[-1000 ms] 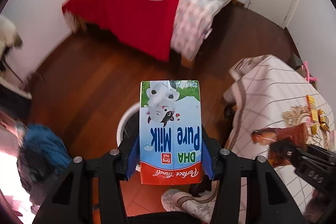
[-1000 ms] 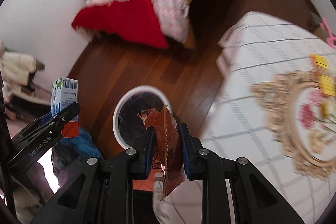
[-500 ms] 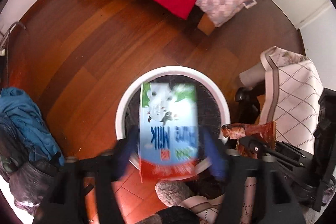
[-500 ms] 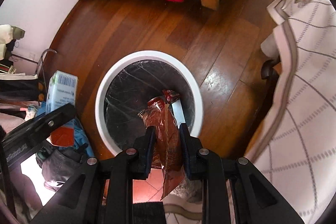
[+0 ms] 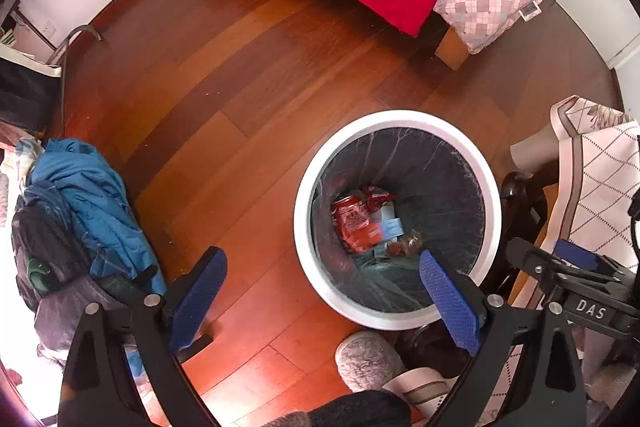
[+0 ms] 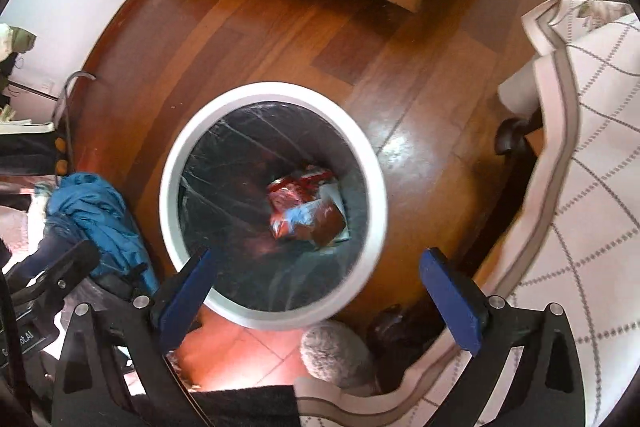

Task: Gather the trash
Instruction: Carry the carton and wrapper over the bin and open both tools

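White-rimmed bin (image 5: 394, 119) holds the milk carton (image 5: 386, 221), long axis toward 5 o'clock, beside red wrappers (image 5: 354, 223); left claw (image 5: 324, 289) and right claw (image 6: 316, 283) both gape empty.

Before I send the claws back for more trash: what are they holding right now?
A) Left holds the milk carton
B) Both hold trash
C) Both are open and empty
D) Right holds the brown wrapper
C: the left claw and right claw both gape with nothing between them, above the bin.

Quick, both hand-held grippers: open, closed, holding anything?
Left hand-held gripper: open, empty.
Right hand-held gripper: open, empty.
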The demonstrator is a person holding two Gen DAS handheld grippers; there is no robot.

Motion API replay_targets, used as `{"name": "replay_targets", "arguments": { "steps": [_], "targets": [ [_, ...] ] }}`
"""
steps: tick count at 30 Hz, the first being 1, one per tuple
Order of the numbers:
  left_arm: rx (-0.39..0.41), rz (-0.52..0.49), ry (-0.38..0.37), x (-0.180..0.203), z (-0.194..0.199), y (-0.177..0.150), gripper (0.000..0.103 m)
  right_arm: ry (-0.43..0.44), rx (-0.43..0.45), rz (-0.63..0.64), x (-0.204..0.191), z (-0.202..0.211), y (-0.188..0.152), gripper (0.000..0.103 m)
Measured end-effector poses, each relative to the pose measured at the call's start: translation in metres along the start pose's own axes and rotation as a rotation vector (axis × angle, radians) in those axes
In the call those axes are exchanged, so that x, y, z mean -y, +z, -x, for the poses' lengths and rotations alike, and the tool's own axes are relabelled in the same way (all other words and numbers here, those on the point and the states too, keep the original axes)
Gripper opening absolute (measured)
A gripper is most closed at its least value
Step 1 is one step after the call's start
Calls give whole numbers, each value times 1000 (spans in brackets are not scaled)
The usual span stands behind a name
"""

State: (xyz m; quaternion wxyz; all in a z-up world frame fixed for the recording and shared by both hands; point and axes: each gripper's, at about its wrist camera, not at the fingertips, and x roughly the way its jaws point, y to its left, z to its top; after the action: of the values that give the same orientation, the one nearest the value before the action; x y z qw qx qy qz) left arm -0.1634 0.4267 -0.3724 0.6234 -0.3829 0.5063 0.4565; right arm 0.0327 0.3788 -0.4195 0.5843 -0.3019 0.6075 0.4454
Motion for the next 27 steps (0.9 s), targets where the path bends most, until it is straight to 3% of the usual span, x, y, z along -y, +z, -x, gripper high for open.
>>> {"name": "replay_targets", "arguments": {
  "steps": [6,15,27],
  "targets": [
    [12,-6,25,-1,14,-12,98,-46,11,8,-1,21,-23,103],
    [79,-21,37,4,59,-33,98,-41,60,23,-5,66,-55,103],
    [235,-35,8,14,150,-73,98,4,257,51,-6,181,-107,103]
  ]
}}
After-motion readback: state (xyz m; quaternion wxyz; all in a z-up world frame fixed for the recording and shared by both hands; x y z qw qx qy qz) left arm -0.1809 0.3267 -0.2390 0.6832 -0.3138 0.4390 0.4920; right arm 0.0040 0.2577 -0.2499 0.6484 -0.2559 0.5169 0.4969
